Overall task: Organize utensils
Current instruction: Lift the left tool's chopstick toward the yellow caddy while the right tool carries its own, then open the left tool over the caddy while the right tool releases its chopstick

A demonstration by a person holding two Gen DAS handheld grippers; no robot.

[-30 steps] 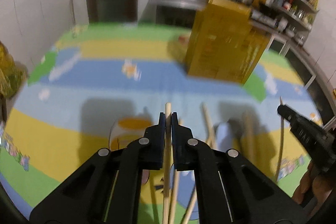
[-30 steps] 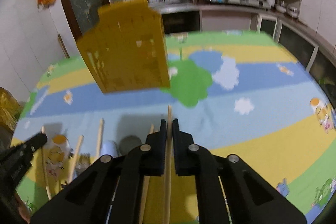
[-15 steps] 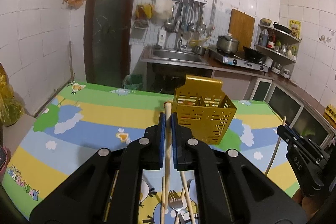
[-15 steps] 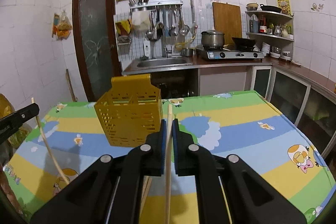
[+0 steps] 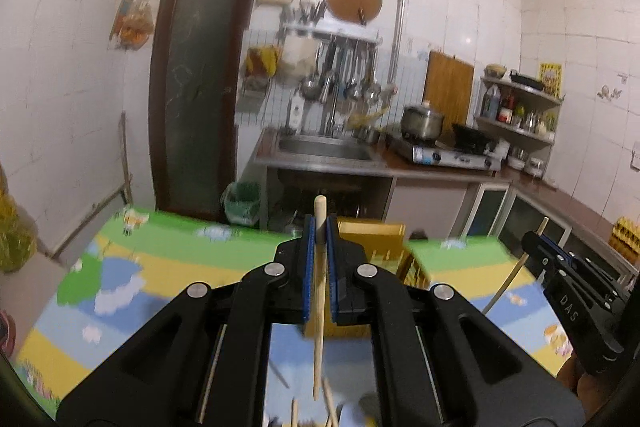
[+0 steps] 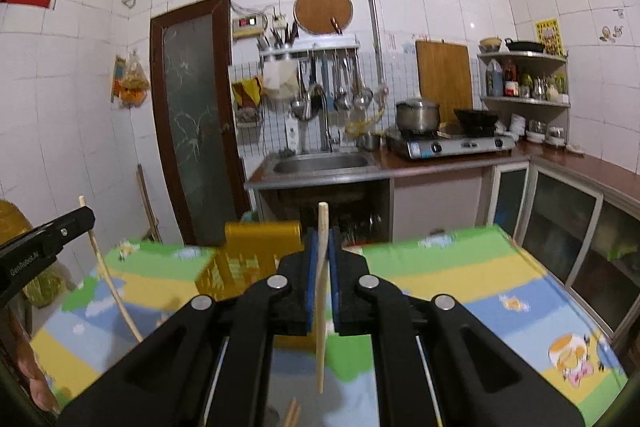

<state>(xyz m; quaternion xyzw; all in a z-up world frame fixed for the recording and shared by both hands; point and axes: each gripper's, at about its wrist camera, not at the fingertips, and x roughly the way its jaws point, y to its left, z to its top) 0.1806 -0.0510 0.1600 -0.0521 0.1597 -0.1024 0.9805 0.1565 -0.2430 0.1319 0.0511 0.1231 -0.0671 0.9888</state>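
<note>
My left gripper (image 5: 319, 231) is shut on a wooden chopstick (image 5: 319, 303) that stands nearly upright, lifted above the table. My right gripper (image 6: 322, 243) is shut on another wooden chopstick (image 6: 321, 307), also upright and lifted. The yellow perforated utensil holder (image 5: 374, 247) stands on the table just beyond the left gripper's fingers; in the right wrist view it (image 6: 248, 255) is ahead and to the left. Each gripper shows in the other's view: the right one (image 5: 568, 287) at the right edge, the left one (image 6: 40, 247) at the left edge. More chopsticks (image 5: 330, 407) lie below.
The table wears a cartoon-print cloth (image 6: 460, 291) in green, yellow and blue. Beyond its far edge are a sink counter (image 6: 320, 167), a gas stove (image 6: 452, 143) with a pot, and a dark door (image 6: 192, 123). A yellow bag (image 5: 12, 235) sits at the left.
Both grippers have risen and tilted up from looking down at the table, each carrying its chopstick. The holder now sits lower and closer behind the fingers.
</note>
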